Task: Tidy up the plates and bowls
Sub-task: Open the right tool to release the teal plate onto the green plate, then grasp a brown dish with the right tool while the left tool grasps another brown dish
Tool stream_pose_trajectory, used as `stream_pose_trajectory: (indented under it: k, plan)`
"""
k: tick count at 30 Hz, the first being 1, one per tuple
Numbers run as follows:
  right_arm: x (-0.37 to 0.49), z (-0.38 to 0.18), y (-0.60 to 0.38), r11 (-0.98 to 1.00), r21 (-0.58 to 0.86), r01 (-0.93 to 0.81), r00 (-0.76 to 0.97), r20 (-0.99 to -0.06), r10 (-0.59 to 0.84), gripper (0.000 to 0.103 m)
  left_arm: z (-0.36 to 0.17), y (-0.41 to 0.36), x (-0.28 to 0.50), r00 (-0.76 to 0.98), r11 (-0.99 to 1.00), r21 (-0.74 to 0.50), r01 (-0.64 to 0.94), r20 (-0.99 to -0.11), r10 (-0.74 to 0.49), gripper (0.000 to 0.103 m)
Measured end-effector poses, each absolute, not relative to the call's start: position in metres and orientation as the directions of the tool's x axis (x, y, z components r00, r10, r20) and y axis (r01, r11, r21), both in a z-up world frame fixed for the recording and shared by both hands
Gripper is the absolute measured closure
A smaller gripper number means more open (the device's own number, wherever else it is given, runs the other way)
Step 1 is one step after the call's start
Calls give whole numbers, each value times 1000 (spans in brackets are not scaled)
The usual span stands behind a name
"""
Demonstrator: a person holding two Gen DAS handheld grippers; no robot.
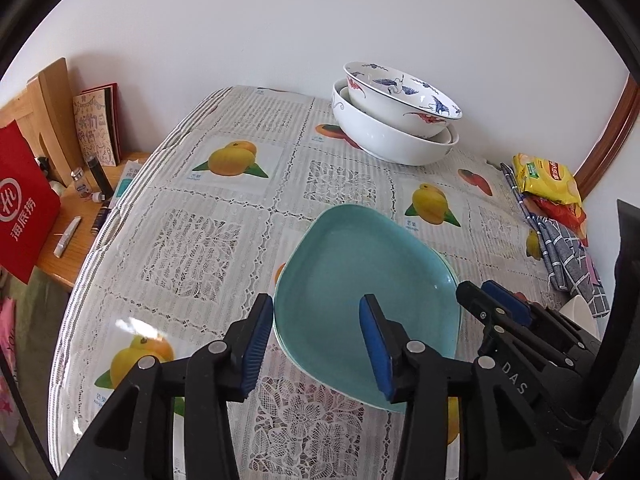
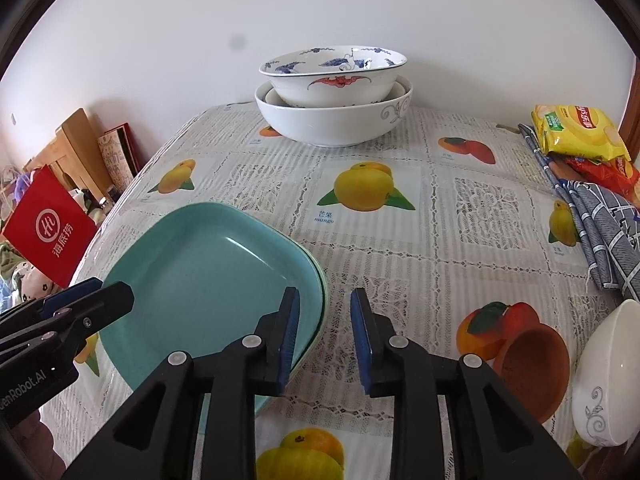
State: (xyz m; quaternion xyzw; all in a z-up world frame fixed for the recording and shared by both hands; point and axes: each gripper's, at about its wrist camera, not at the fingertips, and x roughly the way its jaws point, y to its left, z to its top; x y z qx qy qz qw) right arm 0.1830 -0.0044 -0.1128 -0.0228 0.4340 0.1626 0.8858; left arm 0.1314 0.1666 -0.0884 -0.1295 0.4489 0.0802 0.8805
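Two stacked teal square plates (image 1: pixel 360 276) lie on the table; they also show in the right wrist view (image 2: pixel 212 276). My left gripper (image 1: pixel 314 346) is open, its jaws astride the plates' near left rim. My right gripper (image 2: pixel 325 338) is open at the plates' right edge, its left finger over the rim. A blue-patterned bowl (image 2: pixel 332 74) sits nested in a large white bowl (image 2: pixel 332 118) at the far edge, also in the left wrist view (image 1: pixel 394 120). A white bowl (image 2: pixel 608 376) and a brown bowl (image 2: pixel 536 372) lie tilted at the near right.
The table has a fruit-print lace cloth (image 2: pixel 400 208). Snack bags (image 2: pixel 580 132) and a folded checked cloth (image 2: pixel 600 224) lie along the right side. A red bag (image 1: pixel 20 204), a book and small bottles stand on a side table at the left.
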Motion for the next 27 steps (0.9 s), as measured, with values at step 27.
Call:
stream_pose_trajectory:
  k: [27]
  plan:
    - [83,-41,-237,1000,20,-9,752,-659,20,39,-30,4,120,699,988,-150,-36,-711,-82,49]
